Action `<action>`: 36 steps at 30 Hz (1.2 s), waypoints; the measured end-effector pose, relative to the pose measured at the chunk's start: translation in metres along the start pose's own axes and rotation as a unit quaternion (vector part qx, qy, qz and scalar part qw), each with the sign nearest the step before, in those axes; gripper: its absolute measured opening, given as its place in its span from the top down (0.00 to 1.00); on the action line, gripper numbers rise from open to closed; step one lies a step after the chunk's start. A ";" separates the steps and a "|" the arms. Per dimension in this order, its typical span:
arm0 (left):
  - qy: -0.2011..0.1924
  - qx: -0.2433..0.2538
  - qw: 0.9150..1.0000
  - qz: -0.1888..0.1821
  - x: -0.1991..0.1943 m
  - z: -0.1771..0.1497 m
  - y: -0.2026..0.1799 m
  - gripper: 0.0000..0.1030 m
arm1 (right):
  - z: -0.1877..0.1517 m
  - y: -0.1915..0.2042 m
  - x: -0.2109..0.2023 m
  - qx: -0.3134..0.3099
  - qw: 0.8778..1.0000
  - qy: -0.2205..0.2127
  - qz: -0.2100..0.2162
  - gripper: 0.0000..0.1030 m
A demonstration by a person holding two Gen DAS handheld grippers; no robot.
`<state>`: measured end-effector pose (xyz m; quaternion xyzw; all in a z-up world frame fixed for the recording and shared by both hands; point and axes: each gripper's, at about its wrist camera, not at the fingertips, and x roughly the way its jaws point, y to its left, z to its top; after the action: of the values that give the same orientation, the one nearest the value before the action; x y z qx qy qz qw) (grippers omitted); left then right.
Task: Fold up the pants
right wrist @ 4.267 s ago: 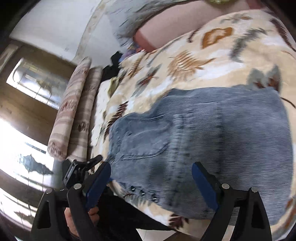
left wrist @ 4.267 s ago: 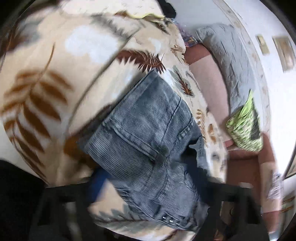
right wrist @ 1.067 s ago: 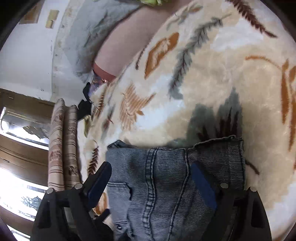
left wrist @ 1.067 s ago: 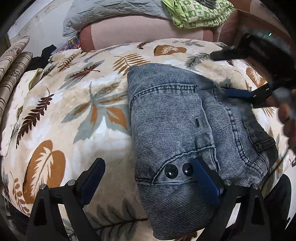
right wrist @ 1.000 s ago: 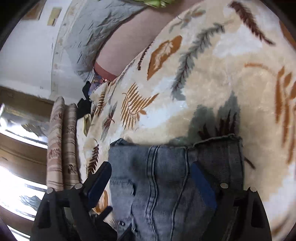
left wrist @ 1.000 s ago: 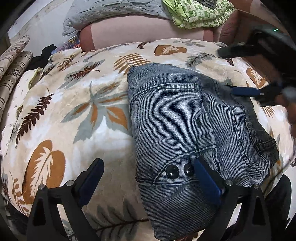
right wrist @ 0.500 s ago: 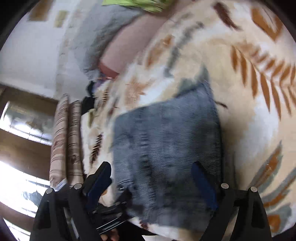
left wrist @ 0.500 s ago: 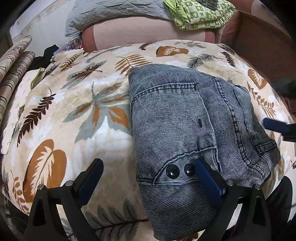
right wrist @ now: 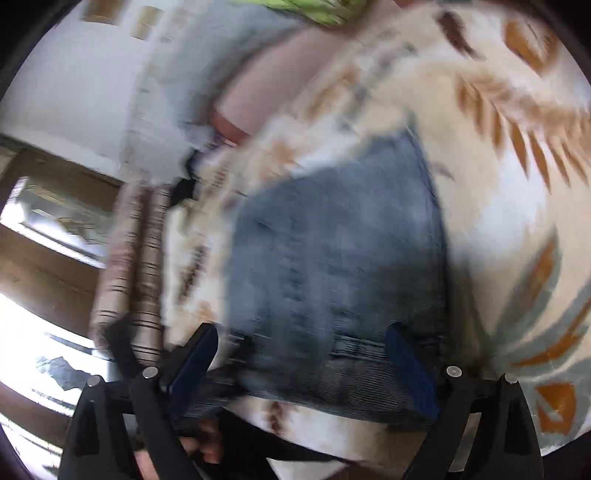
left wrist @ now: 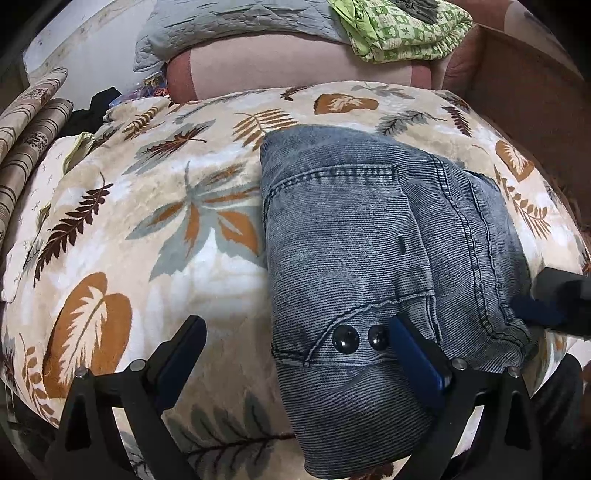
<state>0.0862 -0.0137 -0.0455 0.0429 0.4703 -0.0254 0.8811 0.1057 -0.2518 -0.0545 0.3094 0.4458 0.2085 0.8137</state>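
Note:
Grey-blue denim pants (left wrist: 369, 243) lie folded in a compact stack on a leaf-patterned blanket (left wrist: 155, 236); two dark snap buttons show near the front edge. My left gripper (left wrist: 295, 354) hovers open above the near edge, its right finger over the denim, holding nothing. At the right edge of the left wrist view, the other tool's blue finger (left wrist: 535, 310) sits beside the pants. The right wrist view is blurred: the pants (right wrist: 332, 258) lie ahead, and my right gripper (right wrist: 303, 354) is open and empty over their near edge.
A pink bolster (left wrist: 295, 66), a grey quilt (left wrist: 229, 22) and a folded green cloth (left wrist: 402, 29) sit at the back. Striped rolled cushions (left wrist: 26, 125) lie at the left. A wooden board (left wrist: 528, 85) stands at the right. A hand (right wrist: 207, 443) shows low in the right wrist view.
My right gripper has pulled back from the far side of the pants toward the near right edge, still moving and blurred. The left gripper has stayed put. The pants rest unchanged.

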 end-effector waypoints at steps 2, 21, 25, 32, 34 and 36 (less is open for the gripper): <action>-0.002 0.001 1.000 0.000 -0.001 0.000 0.000 0.03 | 0.000 0.000 -0.004 0.006 1.000 -0.009 0.007 0.09; -0.001 0.000 1.000 -0.003 0.001 0.000 0.002 0.02 | 0.111 0.011 0.024 0.001 1.000 0.012 -0.024 0.09; -0.001 0.004 1.000 -0.002 0.001 0.001 0.001 0.01 | 0.111 -0.013 0.038 0.035 0.999 0.021 -0.035 0.08; 0.000 -0.003 1.000 -0.001 0.002 0.001 0.002 0.00 | 0.068 0.009 -0.011 0.000 1.000 0.009 -0.027 0.08; 0.000 -0.002 1.000 0.001 0.001 0.001 0.001 0.00 | 0.043 0.015 -0.022 -0.002 1.000 0.007 -0.011 0.08; 0.000 -0.002 1.000 0.004 0.001 0.001 0.001 0.00 | 0.022 0.015 -0.022 -0.002 1.000 0.015 -0.002 0.08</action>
<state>0.0875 -0.0131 -0.0455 0.0433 0.4706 -0.0208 0.8810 0.1124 -0.2621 -0.0220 0.3035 0.4577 0.2123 0.8083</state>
